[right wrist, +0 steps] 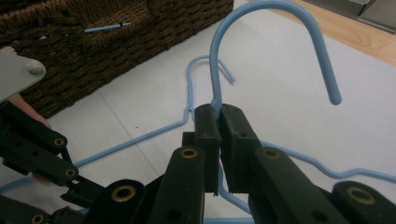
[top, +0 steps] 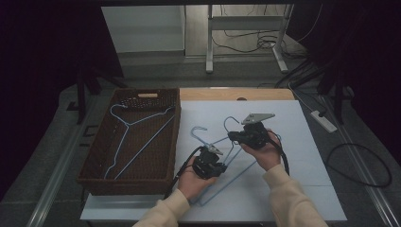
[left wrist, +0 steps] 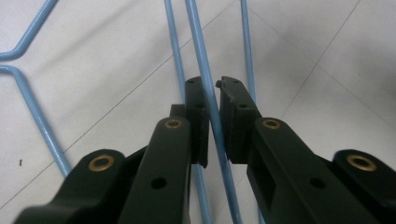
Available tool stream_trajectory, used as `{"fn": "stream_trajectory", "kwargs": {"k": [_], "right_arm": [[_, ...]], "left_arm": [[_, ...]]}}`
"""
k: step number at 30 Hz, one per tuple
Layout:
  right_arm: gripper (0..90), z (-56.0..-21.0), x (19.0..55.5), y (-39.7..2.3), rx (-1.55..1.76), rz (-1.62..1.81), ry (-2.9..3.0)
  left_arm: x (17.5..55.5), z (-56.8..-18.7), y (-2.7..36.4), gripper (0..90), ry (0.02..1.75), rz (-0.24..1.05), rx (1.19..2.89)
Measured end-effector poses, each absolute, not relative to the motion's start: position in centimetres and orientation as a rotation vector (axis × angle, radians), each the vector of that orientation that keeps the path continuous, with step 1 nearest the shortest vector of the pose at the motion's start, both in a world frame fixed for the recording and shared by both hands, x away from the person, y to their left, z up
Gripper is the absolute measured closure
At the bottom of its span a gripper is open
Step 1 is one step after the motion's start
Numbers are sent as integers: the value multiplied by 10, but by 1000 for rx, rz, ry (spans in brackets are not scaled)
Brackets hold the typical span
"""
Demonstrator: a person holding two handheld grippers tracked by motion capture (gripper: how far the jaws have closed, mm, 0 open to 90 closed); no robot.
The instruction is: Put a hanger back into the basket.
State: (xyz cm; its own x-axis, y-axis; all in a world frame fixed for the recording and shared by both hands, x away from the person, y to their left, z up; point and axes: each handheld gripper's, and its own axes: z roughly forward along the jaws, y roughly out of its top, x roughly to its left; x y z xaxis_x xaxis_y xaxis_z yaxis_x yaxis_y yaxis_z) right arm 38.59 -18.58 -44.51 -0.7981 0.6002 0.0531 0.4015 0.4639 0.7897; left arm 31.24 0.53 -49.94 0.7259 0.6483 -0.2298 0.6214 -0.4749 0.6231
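Two light-blue wire hangers lie overlapping on the white table top [top: 302, 156]. My right gripper [top: 232, 136] [right wrist: 219, 109] is shut on the neck of one hanger [right wrist: 214, 70], just below its hook, which stands up in front of the jaws. The other hanger's hook [right wrist: 205, 59] [top: 198, 127] lies flat behind it. My left gripper [top: 218, 152] [left wrist: 212, 84] points down at the table with its jaws shut on one blue wire [left wrist: 198, 37]. Two more blue wires run beside it. Which hanger that wire belongs to I cannot tell.
A dark woven basket [top: 94, 156] [right wrist: 116, 42] stands at the left of the table with a third blue hanger [top: 137, 137] lying in it. A bare wooden strip [top: 236, 93] runs along the far edge. Cables and table legs are on the floor beyond.
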Motion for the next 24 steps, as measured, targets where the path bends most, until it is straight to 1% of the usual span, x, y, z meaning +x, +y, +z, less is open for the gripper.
{"fn": "stream_trajectory", "kwargs": {"k": [1, 2, 3, 5, 9, 11, 13, 19, 24], "right_arm": [[834, -445, 385, -190, 878, 1272, 2469], [794, -444, 384, -192, 885, 1290, 2464], [794, -444, 384, -192, 885, 1290, 2464], [673, -442, 380, -197, 895, 1312, 2438], [524, -435, 366, -211, 913, 1350, 2350], [480, -432, 357, -220, 926, 1363, 2320], [452, -431, 348, -229, 940, 1373, 2295], [429, -443, 317, -259, 972, 1378, 2285], [414, -453, 304, -283, 1015, 1373, 2267]], "left_arm": [[313, -499, 7, 847, 969, 48, 2202], [313, -499, 7, 855, 969, 48, 2202], [313, -498, 8, 855, 974, 39, 2185], [311, -496, 9, 865, 985, 40, 2163], [309, -495, 9, 869, 986, 54, 2148], [308, -494, 10, 869, 986, 54, 2142], [307, -493, 11, 870, 986, 46, 2118], [299, -483, 13, 871, 965, 42, 2084], [296, -473, 15, 872, 959, 30, 2041]]}}
